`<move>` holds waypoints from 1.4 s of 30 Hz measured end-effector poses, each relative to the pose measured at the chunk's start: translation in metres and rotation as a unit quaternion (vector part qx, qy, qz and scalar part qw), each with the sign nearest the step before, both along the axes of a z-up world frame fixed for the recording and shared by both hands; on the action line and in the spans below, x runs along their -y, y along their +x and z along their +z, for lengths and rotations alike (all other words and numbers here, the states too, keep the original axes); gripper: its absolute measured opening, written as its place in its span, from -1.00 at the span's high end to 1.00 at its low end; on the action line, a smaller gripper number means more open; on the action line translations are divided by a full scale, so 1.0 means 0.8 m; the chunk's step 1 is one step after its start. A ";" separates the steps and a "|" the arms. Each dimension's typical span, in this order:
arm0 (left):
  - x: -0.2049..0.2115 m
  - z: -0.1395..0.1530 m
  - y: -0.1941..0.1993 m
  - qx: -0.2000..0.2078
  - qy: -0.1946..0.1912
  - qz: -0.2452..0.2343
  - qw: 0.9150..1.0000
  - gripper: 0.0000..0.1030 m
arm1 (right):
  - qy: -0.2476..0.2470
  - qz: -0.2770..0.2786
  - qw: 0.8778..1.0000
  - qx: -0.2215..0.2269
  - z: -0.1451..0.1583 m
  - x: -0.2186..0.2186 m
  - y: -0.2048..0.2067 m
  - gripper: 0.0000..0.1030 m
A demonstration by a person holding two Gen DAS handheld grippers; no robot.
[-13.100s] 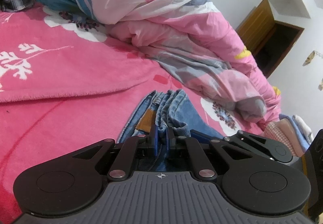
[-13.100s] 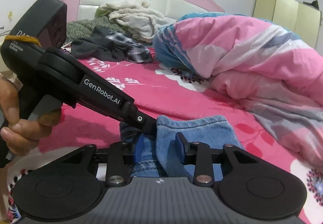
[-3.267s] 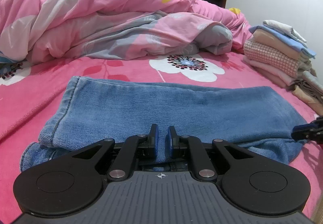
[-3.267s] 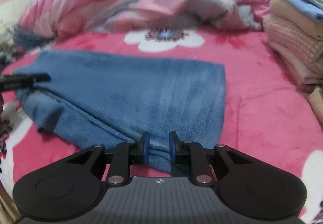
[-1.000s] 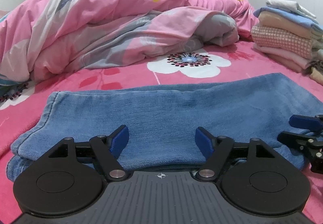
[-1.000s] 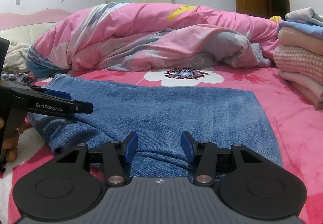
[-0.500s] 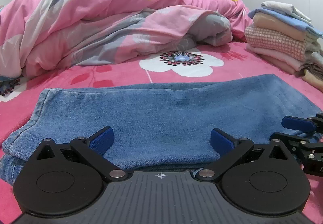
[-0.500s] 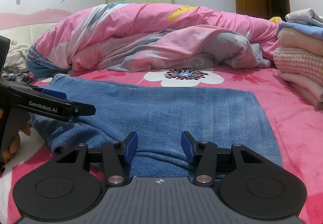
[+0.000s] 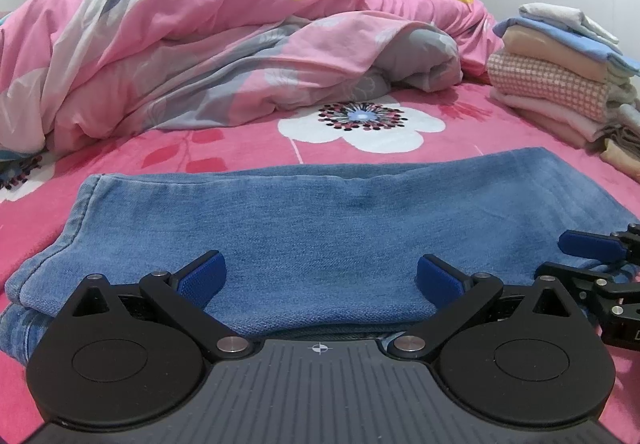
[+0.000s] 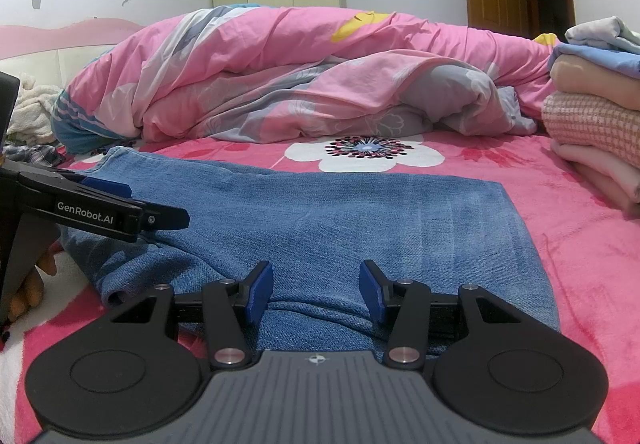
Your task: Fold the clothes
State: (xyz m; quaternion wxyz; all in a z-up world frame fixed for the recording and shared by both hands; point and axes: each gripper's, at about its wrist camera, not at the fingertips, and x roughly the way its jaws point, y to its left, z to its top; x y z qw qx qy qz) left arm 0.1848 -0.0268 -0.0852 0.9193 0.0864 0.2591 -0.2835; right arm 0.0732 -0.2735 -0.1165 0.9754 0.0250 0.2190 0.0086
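Bed (image 9: 500, 124): pink, flowered.
Jeans (image 9: 340, 228): lying folded, long axis running left-right; near edge hiding behind grippers.
Left gripper (image 9: 320, 276): gaping wide, holding nothing.
Right gripper (image 10: 316, 290): standing half-open, gripping nothing.

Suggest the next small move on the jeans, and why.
Probably close both hand-held grippers on the near edge of the jeans to lift it for another fold. The left hand-held gripper has just opened wide and the right hand-held gripper stands open, both low over that edge with no pad pressing denim. The jeans lie flat, still longer than the pile of folded clothes.
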 end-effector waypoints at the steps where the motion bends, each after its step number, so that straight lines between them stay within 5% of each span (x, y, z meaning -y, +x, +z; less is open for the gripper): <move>1: 0.001 0.000 -0.001 0.002 0.001 0.000 1.000 -1.00 | 0.000 0.000 1.000 0.000 0.000 0.000 0.000 0.02; 11: 0.001 0.007 0.000 0.004 0.003 0.006 1.000 -0.99 | -0.001 -0.001 1.000 0.002 0.000 -0.002 -0.001 0.02; 16: -0.010 0.031 -0.009 0.051 -0.035 0.005 0.998 -0.99 | 0.000 0.000 1.000 0.002 0.000 0.000 0.000 0.02; 21: -0.027 0.039 0.017 0.004 -0.085 0.042 0.996 -0.99 | 0.000 -0.001 1.000 0.002 -0.001 -0.001 -0.001 0.02; 28: -0.036 0.028 0.048 -0.057 -0.056 0.091 0.993 -0.98 | -0.001 -0.001 1.000 -0.001 0.001 -0.001 0.001 0.02; 33: -0.036 0.028 0.043 -0.048 -0.052 0.089 0.994 -0.98 | 0.004 0.005 0.999 -0.037 0.025 0.007 0.005 -0.02; 38: -0.036 0.041 0.023 -0.019 -0.076 0.034 0.996 -0.99 | 0.109 0.007 0.993 -0.042 0.073 0.050 -0.028 -0.03; 42: -0.019 0.046 0.000 -0.006 -0.083 -0.054 0.995 -0.99 | 0.173 0.023 0.980 -0.097 0.064 0.051 -0.047 0.14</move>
